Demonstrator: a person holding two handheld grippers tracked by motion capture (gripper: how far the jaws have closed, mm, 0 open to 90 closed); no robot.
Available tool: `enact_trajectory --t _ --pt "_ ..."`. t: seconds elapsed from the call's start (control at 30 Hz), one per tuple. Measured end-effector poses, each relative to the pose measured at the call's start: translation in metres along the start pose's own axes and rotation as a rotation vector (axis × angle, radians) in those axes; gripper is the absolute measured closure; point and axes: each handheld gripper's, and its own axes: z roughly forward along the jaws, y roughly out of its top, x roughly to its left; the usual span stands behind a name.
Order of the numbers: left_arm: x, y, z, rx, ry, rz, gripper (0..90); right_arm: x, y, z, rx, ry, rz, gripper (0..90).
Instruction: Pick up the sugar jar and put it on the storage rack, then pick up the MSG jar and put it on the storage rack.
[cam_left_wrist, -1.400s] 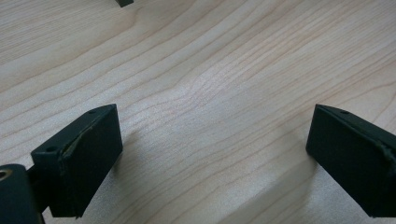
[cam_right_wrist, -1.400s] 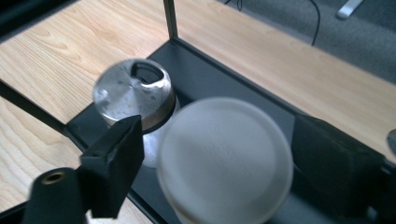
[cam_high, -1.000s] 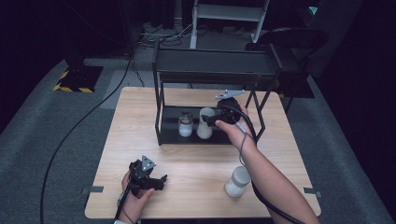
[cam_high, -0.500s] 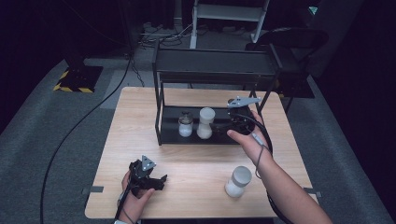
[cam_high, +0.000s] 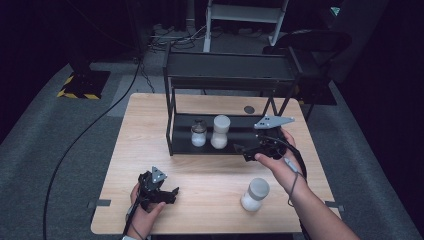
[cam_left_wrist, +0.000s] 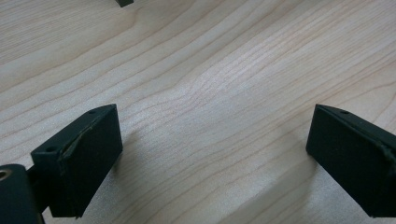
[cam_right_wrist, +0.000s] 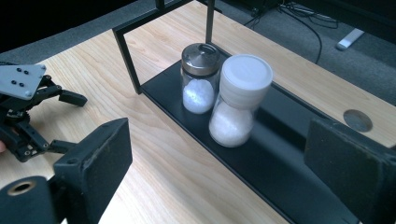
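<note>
1. Right gripper (cam_high: 246, 150) has backed off from the tall white-lidded jar (cam_high: 220, 131); a second ago it was right up against that jar, and now it hangs at about three o'clock from it, clear of the rack's front edge, jaws wide apart with nothing between them.
2. From its own camera I see the tall white-lidded jar (cam_right_wrist: 239, 100) standing upright on the black bottom shelf (cam_right_wrist: 280, 154), touching or almost touching the metal-capped shaker (cam_right_wrist: 200, 78) at its ten o'clock.
3. My reading: that jar is placed and let go, so this part of the stocking job looks finished.
4. Second white jar (cam_high: 255, 194) waits on the table (cam_high: 210, 175), near the front edge at roughly six o'clock from my right gripper. I judge it the next pick.
5. Left gripper (cam_high: 167, 192) has not shifted; it rests low at the table's seven o'clock, jaws spread and empty, bare wood (cam_left_wrist: 210, 93) between them.
</note>
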Motion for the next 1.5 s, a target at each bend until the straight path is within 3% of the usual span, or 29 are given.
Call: enact_trajectory --t 0.53,1.17,1.5 --pt "0.0 0.0 0.0 0.0 0.001 -0.001 3.4 0.014 -0.027 -0.037 -0.007 -0.001 0.01 9.3" --pt "-0.001 0.0 0.0 0.002 0.004 -0.004 3.1 0.036 -0.064 -0.046 -0.001 0.005 -0.002 8.3" --pt "-0.001 0.0 0.0 0.003 0.006 -0.006 3.0 0.038 -0.09 -0.039 0.027 0.012 0.018 7.8"
